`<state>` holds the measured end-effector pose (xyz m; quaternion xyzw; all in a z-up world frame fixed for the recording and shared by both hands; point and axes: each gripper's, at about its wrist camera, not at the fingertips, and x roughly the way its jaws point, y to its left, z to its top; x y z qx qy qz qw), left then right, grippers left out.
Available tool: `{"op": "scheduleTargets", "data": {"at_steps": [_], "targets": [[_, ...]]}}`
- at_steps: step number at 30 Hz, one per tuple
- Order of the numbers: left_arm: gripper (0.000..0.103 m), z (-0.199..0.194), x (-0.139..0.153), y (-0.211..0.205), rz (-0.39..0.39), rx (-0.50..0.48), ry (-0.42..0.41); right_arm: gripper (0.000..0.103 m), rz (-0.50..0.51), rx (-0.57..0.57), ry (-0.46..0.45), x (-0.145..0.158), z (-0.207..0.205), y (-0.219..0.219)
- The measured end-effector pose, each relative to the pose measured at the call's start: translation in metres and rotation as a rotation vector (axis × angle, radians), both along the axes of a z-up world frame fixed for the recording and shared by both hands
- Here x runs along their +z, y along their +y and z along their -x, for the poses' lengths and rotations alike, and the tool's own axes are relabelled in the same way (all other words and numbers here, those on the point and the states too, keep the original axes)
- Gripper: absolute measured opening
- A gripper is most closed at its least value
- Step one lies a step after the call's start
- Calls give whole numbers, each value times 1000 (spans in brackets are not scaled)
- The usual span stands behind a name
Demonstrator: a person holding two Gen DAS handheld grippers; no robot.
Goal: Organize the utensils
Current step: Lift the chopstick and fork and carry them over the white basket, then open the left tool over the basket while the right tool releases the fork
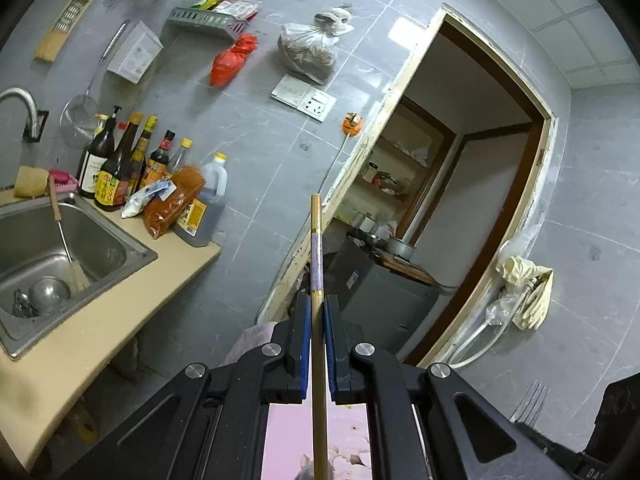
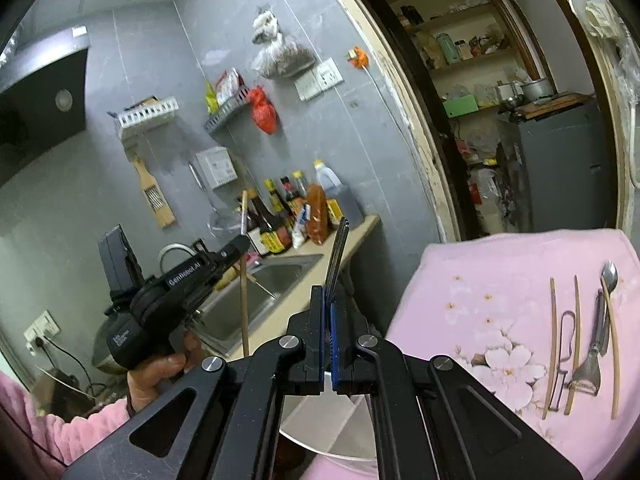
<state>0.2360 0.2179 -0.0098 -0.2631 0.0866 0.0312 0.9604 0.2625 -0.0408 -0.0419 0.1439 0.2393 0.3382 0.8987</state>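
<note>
Left tongs (image 1: 318, 312) around chopstick (image 1: 316, 248)

Bottles (image 1: 120, 168) crowding counter (image 1: 120, 304) beside sink (image 1: 120, 248)

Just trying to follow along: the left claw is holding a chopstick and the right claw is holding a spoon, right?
Not quite. The left claw does grip a chopstick, but the right claw holds a fork, as the right wrist view shows. The spoon lies on the pink cloth.
</note>
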Motion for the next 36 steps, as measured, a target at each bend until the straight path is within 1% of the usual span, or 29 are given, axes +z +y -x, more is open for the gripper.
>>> {"op": "scheduleTargets", "data": {"at_steps": [2, 4, 9, 15, 17, 20, 26, 29, 30, 31, 32, 33, 34, 36], "targets": [[7, -1, -9, 0, 0, 3, -9, 2, 19, -5, 10, -9, 0, 3], [7, -1, -17, -3, -18, 8, -22, 2, 37, -3, 17, -17, 0, 6], [7, 2, -30, -11, -46, 2, -33, 2, 48, -5, 47, -27, 0, 12], [7, 12, -36, -24, -125, -10, -32, 3, 68, 5, 70, -35, 1, 20], [7, 14, -38, -27, -138, -19, -19, 3, 74, 1, 79, -38, 2, 20], [7, 18, -41, -29, -134, -34, -1, 3, 95, -6, 92, -40, 4, 22], [7, 26, -44, -26, -113, -115, 53, 3, 115, -8, 95, -39, 9, 20], [7, 31, -45, -26, -115, -149, 85, 6, 127, -28, 98, -36, 14, 15], [10, 33, -45, -27, -122, -158, 103, 9, 120, -33, 101, -34, 14, 13], [18, 34, -45, -28, -126, -165, 119, 12, 110, -40, 104, -32, 16, 9], [23, 36, -44, -29, -126, -169, 129, 19, 107, -45, 104, -30, 16, 7], [32, 38, -44, -29, -121, -173, 136, 26, 99, -50, 101, -27, 18, 4], [35, 42, -44, -29, -110, -175, 134, 28, 95, -53, 101, -25, 19, 2], [36, 47, -41, -28, -88, -169, 140, 29, 87, -58, 93, -18, 22, -3]]}}
